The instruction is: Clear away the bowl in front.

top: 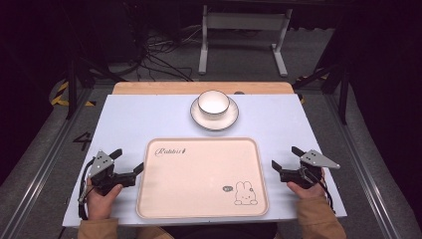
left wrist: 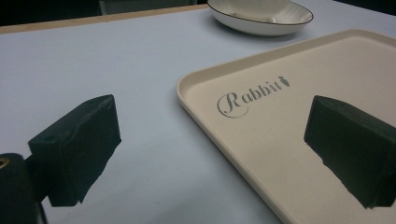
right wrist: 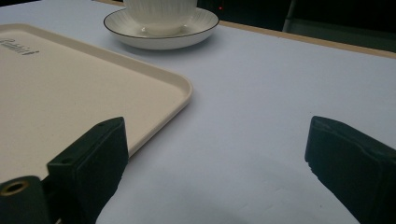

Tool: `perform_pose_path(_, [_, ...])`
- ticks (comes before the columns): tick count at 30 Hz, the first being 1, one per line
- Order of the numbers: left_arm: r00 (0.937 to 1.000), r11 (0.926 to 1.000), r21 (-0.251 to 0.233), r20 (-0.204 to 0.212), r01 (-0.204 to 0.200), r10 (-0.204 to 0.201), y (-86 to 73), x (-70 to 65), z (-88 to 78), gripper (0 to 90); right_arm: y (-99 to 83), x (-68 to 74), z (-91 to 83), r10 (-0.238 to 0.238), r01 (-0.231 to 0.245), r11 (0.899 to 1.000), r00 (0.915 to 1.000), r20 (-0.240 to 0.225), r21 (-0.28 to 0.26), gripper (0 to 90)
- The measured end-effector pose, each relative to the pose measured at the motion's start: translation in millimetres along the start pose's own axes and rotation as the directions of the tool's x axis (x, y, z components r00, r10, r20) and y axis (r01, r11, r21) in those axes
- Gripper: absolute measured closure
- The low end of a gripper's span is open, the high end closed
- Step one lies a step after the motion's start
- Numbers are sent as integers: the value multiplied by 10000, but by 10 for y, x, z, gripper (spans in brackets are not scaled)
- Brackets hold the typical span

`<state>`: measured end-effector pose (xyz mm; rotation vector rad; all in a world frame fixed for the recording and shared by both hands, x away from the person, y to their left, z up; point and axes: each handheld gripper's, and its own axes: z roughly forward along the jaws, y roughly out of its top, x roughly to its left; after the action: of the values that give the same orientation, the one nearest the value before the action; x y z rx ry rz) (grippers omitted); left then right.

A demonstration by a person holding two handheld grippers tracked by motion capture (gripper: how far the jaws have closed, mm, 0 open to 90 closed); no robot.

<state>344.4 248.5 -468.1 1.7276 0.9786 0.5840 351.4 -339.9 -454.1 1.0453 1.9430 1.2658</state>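
Pale pink rectangular plastic tray (top: 201,179) with rabbit print lies flat on the light blue table (top: 139,119), between the two grippers. Left gripper (top: 128,164) jaws spread wide, empty; one jaw seems to overhang the tray's left rim, contact unclear. Right gripper (top: 286,158) jaws likewise apart, empty, just beside the tray's right edge. White cup (top: 214,103) on white saucer (top: 214,120) sits beyond the tray.
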Motion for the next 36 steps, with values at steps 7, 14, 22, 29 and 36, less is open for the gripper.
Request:
perform_pose_path(7, [10000,10000,3,-29,31,-31,2,1,2,48,-1,4,-3,13,-12,10000,10000,66,-61,69])
perform_pose_path(14, [9998,9998,179,-212,-38,42,15,-22,2,59,1,7,0,20,-20,10000,10000,94,-25,71])
perform_pose_path(22, [9998,9999,-4,-138,119,-119,165,-15,-123,69,2,4,3,60,-61,10000,9999,123,18,71])
perform_pose_path(29, [9998,9999,74,-148,-131,132,320,-70,-188,68,2,3,3,57,-58,10000,9999,105,23,71])
perform_pose_path(36, [9989,9990,91,-177,-427,429,436,-122,-212,67,3,-8,11,201,-202,9998,9997,150,70,88])
